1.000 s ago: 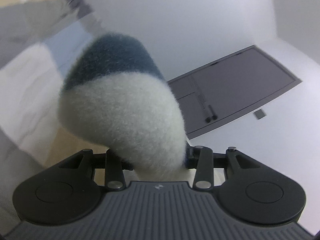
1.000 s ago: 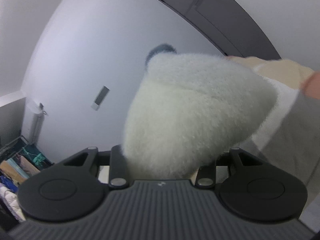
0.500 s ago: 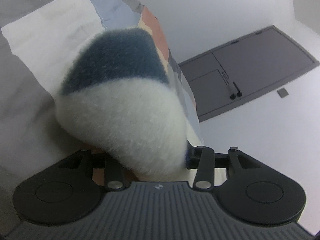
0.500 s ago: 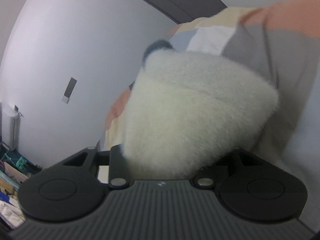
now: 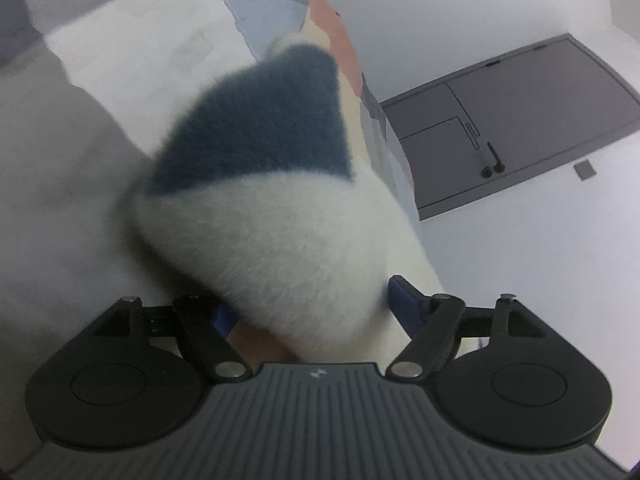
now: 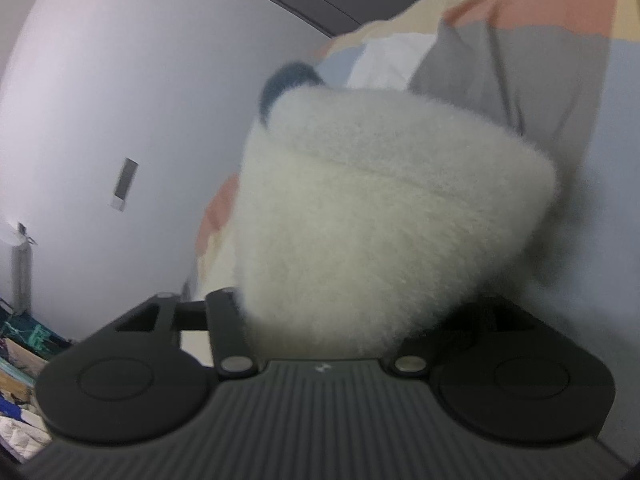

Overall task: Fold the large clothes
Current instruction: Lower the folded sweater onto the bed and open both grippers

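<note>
Patchwork bedding behind — fleece gripped.

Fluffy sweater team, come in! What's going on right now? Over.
Left hand-held gripper and right hand-held gripper each shut on fluffy sweater. Sweater bunched, hiding fingertips. Patchwork cloth close behind. Nothing blocking.

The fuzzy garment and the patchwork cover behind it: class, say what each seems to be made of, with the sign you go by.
Fuzzy garment: seemingly fleece or brushed knit, matte, cream with a dark blue patch; its soft, hairy outline shows a raised nap. Patchwork cover: probably thin woven cloth, matte; it creases sharply and carries flat blocks of orange, grey and pale blue. Fibre type cannot be told.
</note>
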Demonstrator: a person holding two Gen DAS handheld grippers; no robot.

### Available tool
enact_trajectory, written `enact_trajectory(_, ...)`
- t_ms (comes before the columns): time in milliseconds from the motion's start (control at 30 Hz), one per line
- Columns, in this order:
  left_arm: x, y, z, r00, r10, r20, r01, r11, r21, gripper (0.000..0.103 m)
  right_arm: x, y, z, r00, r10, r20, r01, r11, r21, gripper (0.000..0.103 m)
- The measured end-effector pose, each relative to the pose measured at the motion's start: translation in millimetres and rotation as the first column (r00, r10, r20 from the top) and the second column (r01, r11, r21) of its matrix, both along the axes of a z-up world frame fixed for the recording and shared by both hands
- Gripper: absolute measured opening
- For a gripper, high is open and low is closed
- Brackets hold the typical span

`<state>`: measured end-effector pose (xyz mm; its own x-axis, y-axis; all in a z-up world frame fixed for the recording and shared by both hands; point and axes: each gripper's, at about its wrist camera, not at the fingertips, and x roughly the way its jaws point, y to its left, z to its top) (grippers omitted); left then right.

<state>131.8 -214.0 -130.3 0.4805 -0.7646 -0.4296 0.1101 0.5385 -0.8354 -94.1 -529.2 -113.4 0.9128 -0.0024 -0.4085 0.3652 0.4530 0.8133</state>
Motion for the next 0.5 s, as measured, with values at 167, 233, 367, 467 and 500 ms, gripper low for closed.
enact_trajectory(167,-27,16,16,0.999,-0.038,0.037,0.032,0.989,0.146,0.080,-27,6,9,0.999,0.016,-0.051,-0.018,0.999,-0.035,0.064)
enact_trajectory(233,-39,23,31,0.996,-0.049,0.073,0.031,0.974,0.225,0.080,-39,12,19,0.997,0.017,-0.073,-0.023,0.997,-0.079,0.064)
enact_trajectory(367,-59,33,69,0.983,-0.078,0.168,0.014,0.935,0.354,0.080,-61,28,48,0.995,0.030,-0.096,-0.047,0.981,-0.186,0.064)
enact_trajectory(467,-75,31,104,0.963,-0.108,0.248,-0.011,0.901,0.434,0.080,-77,42,75,0.997,0.042,-0.072,-0.059,0.965,-0.254,0.064)
enact_trajectory(500,-84,31,118,0.951,-0.126,0.281,-0.016,0.891,0.454,0.080,-82,47,86,0.997,0.049,-0.054,-0.062,0.959,-0.276,0.064)
